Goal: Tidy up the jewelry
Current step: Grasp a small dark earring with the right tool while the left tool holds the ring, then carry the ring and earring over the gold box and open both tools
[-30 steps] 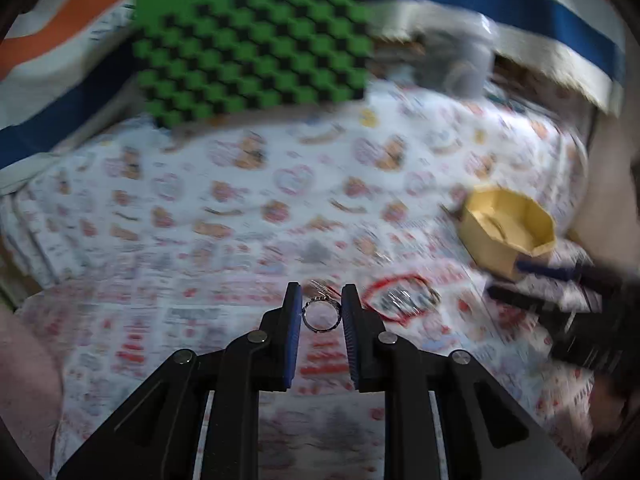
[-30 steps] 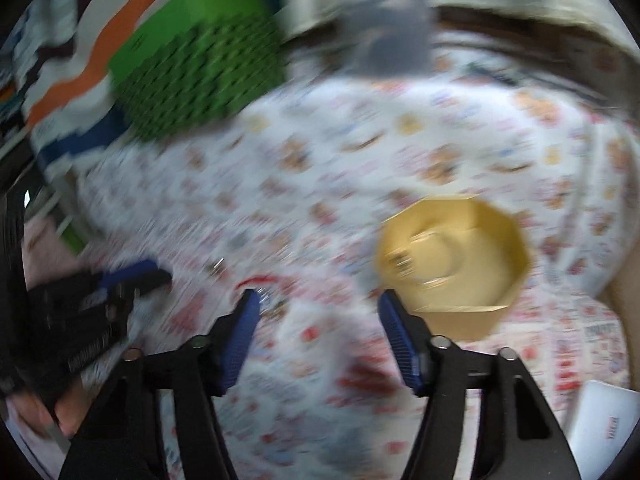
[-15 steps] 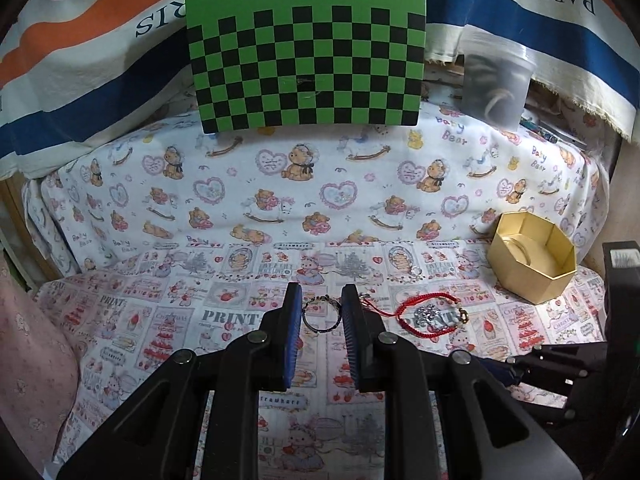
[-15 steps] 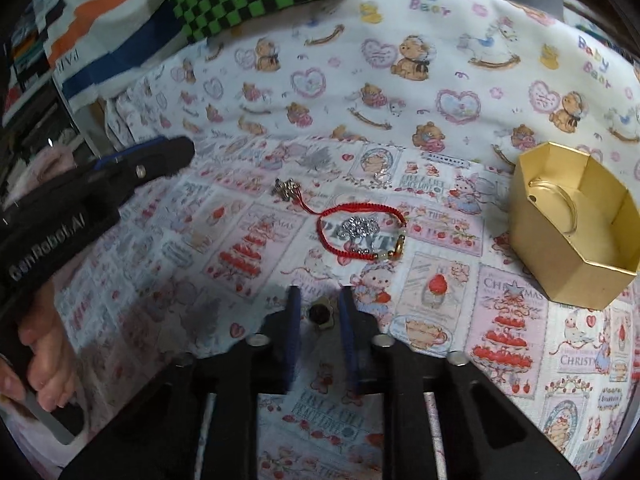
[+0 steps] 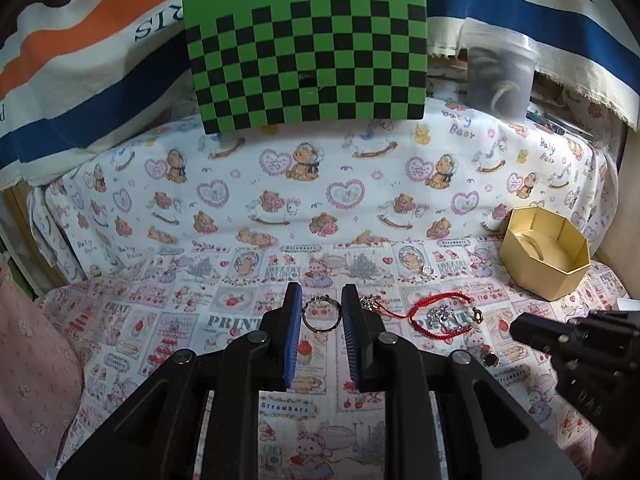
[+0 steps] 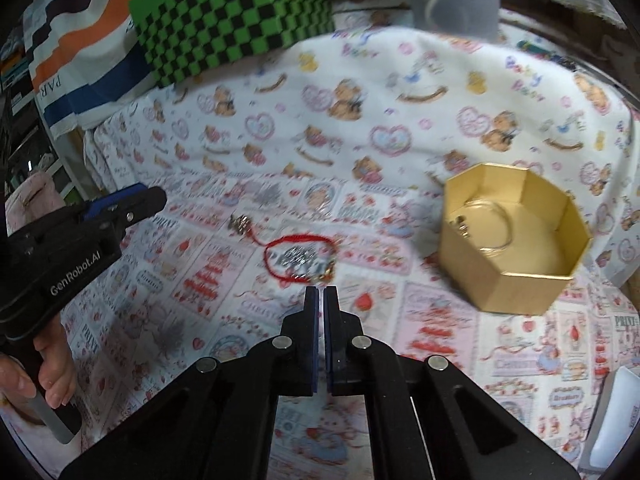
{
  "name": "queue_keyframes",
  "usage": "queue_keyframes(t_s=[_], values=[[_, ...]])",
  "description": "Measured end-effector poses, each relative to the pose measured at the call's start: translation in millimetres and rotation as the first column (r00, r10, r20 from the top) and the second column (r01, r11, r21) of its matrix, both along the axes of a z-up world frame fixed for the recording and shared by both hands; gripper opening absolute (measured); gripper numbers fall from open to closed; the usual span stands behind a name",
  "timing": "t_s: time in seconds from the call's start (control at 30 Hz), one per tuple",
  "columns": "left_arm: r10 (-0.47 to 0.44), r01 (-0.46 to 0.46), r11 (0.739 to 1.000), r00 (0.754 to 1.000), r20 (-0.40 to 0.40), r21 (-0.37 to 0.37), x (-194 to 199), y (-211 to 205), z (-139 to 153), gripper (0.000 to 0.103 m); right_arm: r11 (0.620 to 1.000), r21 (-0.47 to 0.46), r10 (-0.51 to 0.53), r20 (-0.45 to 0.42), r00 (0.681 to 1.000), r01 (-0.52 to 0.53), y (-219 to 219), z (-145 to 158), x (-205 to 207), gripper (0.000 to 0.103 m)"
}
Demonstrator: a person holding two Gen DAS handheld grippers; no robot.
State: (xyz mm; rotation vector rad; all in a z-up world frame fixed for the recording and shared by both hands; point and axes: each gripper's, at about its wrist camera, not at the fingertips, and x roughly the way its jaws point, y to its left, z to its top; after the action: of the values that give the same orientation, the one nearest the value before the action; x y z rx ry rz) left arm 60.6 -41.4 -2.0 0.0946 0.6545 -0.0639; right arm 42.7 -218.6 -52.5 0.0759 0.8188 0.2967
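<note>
Printed cotton cloth [image 5: 320, 200], checkerboard [image 5: 306, 56] behind, striped fabric [image 5: 100, 40] backdrop.

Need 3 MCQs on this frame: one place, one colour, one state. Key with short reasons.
1. Where does the red cord bracelet lie?
A. Inside the box
B. On the printed cloth
C. Hung on the checkerboard

2. What colour is the open octagonal box?
A. Gold
B. Silver
C. Blue

3. How does the left gripper stand?
A. Wide open, nothing between the jaws
B. Clamped on the box's wall
C. Closed on a ring

Key:
1 B: the bracelet lies flat on the cloth, left of the box and apart from it.
2 A: its walls and floor are gold in both views.
3 C: the ring sits between the blue pads, touched on both sides.
</note>
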Motion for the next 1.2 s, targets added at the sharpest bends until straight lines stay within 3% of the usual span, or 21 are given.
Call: queue_keyframes(t_s=[0.2,0.57,0.67,0.8,0.9,0.97,1.0,1.13,1.2], values=[[-0.021,0.02,1.0,0.999,0.029,0.023,-4.4,-5.2,2.7,0.019,0.998,0.057,-0.02,0.033,0.999,0.018,-16.3,13.7,-3.4,0.003],[-0.038,0.037,0.998,0.999,-0.023,-0.05,3.0,1.1,-5.5,0.019,0.972,0.211,-0.123,0.095,0.988,0.101,-72.0,34.5,-5.2,0.003],[-0.036,0.034,0.998,0.999,-0.024,-0.048,3.0,0.7,-6.2,0.019,0.971,0.238,-0.048,0.052,0.997,0.034,-75.0,28.2,1.9,0.003],[-0.025,0.024,0.999,0.999,-0.027,-0.038,4.0,0.9,-6.9,0.019,0.994,0.103,0.027,0.023,0.999,-0.029,-36.4,14.2,4.0,0.006],[-0.014,0.014,0.999,1.0,-0.027,-0.035,4.7,2.9,-6.6,0.019,0.996,0.029,0.079,0.001,0.997,-0.079,-7.8,1.4,3.5,0.019],[-0.008,0.007,0.999,1.0,-0.029,-0.034,5.3,4.1,-6.8,0.019,0.996,0.024,0.087,-0.017,0.996,-0.087,2.9,-5.5,4.1,0.031],[-0.005,0.004,0.999,1.0,-0.031,-0.033,5.6,4.5,-7.1,0.019,0.996,0.015,0.091,-0.015,0.996,-0.091,7.7,-7.2,3.3,0.033],[0.0,-0.002,0.999,0.999,-0.036,-0.035,6.3,5.5,-7.8,0.019,0.992,-0.088,0.087,-0.036,0.996,-0.089,26.5,-17.3,3.8,0.031],[0.0,-0.001,0.999,0.999,-0.035,-0.035,6.4,5.8,-7.9,0.019,0.989,-0.122,0.081,-0.062,0.995,-0.088,30.7,-24.3,6.3,0.02]])
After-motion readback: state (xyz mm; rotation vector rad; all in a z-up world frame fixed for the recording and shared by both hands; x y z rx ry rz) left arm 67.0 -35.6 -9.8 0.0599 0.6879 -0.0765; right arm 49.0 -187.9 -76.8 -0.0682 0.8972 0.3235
